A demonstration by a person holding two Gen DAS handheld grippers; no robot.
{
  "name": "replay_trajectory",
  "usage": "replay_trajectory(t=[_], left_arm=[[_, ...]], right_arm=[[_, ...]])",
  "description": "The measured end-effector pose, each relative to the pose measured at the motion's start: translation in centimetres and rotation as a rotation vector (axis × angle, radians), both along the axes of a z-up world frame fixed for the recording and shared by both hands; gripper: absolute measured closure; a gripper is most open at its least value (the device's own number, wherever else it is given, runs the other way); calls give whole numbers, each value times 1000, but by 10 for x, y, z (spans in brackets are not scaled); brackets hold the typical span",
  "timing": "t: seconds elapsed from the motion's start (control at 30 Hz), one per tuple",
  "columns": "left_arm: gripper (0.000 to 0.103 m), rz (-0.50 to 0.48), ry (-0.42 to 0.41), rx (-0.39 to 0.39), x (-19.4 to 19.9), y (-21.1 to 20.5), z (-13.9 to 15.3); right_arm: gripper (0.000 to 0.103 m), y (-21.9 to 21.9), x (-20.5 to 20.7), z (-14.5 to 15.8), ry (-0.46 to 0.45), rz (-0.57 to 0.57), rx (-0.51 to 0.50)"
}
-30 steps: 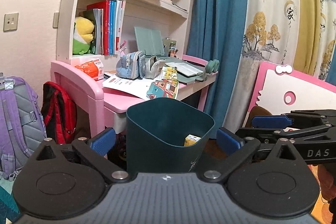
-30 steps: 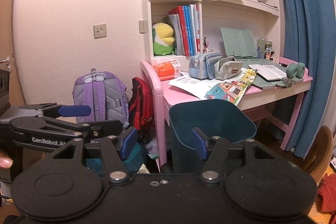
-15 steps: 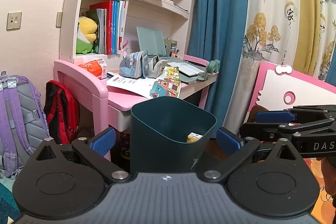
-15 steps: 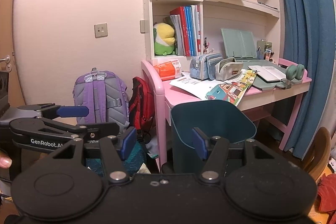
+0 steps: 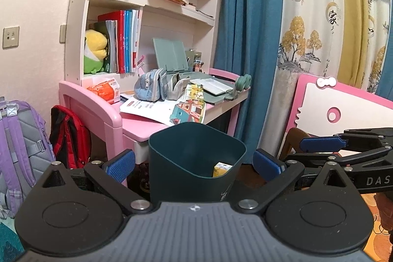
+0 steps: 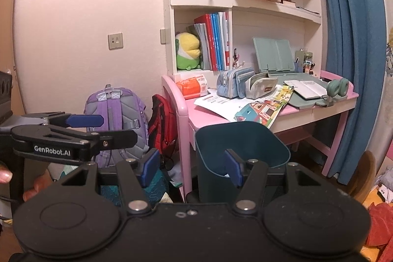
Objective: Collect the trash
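A dark teal trash bin point(image 5: 196, 161) stands on the floor in front of the pink desk point(image 5: 145, 124). A small yellow carton point(image 5: 221, 169) lies inside it. My left gripper point(image 5: 194, 162) is open and empty, its blue fingertips point(image 5: 120, 163) either side of the bin but short of it. My right gripper point(image 6: 191, 165) is open and empty, with the bin point(image 6: 240, 151) ahead and slightly right. Each gripper shows in the other's view, the right one point(image 5: 343, 151) at the right, the left one point(image 6: 73, 136) at the left.
The desk point(image 6: 294, 114) holds papers point(image 6: 245, 107), pencil cases point(image 6: 233, 85), an open book and an orange packet point(image 6: 191, 87). A purple backpack point(image 6: 115, 124) and a red bag point(image 6: 162, 124) lean left of it. A blue curtain point(image 6: 353, 41) hangs right.
The left view has shifted so the bin and desk sit slightly further right and lower. The right view has barely changed. Both grippers stay open.
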State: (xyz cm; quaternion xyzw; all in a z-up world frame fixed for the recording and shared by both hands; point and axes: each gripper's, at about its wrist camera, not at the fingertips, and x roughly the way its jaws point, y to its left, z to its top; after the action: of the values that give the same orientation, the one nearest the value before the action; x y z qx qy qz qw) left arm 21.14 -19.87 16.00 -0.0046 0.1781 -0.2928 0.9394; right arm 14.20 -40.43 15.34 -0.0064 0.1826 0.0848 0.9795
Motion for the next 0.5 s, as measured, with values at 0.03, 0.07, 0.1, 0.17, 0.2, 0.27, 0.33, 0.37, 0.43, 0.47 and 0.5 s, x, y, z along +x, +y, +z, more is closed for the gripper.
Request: replay_trajectory(t=[0.03,0.07,0.1,0.17,0.2,0.27,0.33,0.37,0.43,0.47,0.5], left_arm=[[0,-3,-1,-2,-1,-1,2],[0,-8,-1,-1,-2,-2,4],[0,-12,-1,-1,-3,-3,5],[0,-21,-3,1,-6,-7,7],[0,-26,-6,3,-8,-8,8],[0,-34,-6,5,-13,-12,8],[0,-44,-4,6,-17,-15,8],[0,-50,-5,6,-20,-17,8],[0,-54,-6,8,-26,-20,9],[0,-57,-7,8,-28,-22,9],[0,-59,-7,8,-31,-22,9]], right_arm=[[46,-2,-3,1,-1,-1,2],[46,-3,-5,1,-1,-3,5],[46,-5,-7,1,-2,-5,7],[46,-7,-11,1,-2,-9,10],[46,-9,-14,1,-1,-11,13],[46,-11,-18,2,-2,-15,18],[46,-13,-23,2,-5,-21,24],[46,-14,-25,3,-5,-23,26],[46,-15,-31,3,-9,-26,28],[46,-15,-34,3,-11,-26,27],[46,-15,-38,4,-13,-26,27]])
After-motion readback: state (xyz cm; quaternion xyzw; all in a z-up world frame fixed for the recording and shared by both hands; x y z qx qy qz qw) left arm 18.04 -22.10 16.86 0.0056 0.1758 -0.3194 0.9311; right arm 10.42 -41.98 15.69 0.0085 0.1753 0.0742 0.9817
